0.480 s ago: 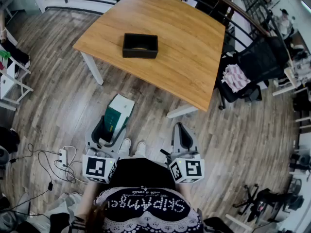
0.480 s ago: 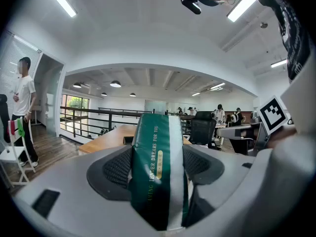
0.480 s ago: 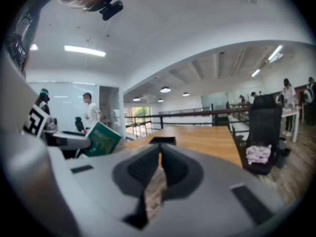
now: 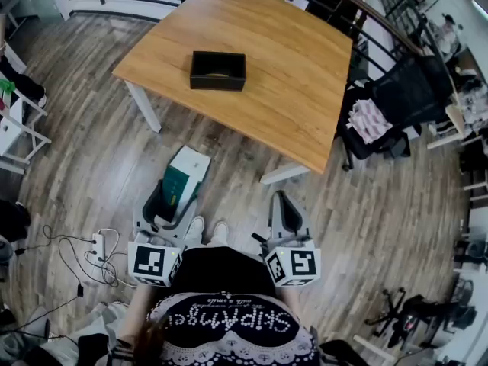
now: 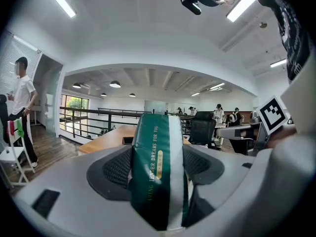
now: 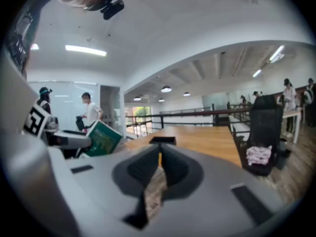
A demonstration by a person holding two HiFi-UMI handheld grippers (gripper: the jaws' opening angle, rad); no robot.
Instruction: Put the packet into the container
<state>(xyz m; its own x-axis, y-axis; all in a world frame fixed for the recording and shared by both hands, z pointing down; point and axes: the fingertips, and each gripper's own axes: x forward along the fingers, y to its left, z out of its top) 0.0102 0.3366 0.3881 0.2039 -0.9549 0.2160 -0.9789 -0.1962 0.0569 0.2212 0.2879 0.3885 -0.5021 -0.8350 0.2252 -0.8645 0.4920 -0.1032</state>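
Your L gripper (image 4: pixel 177 195) is clamped on the green-and-white packet (image 4: pixel 183 175): jaws wide, a pad on each broad side. In the left gripper view the packet (image 5: pixel 159 167) stands on edge between the pads, gold print running up its green face, far end poking out past the tips. It's held low over the wood floor (image 4: pixel 99 158), just ahead of your shoes (image 4: pixel 210 231). Your R gripper (image 4: pixel 284 203) hangs at about 3 o'clock from the L one, well apart. Its jaws are together w/ nothing between them, only a sliver of floor showing thru the slit. The black container (image 4: pixel 218 85) sits on the wooden table (image 4: pixel 290 67) at roughly 12 o'clock from the packet, well apart from it. A black office chair w/ a pink-white cloth (image 4: pixel 370 120) on it stands at approx 2 o'clock, beside the table
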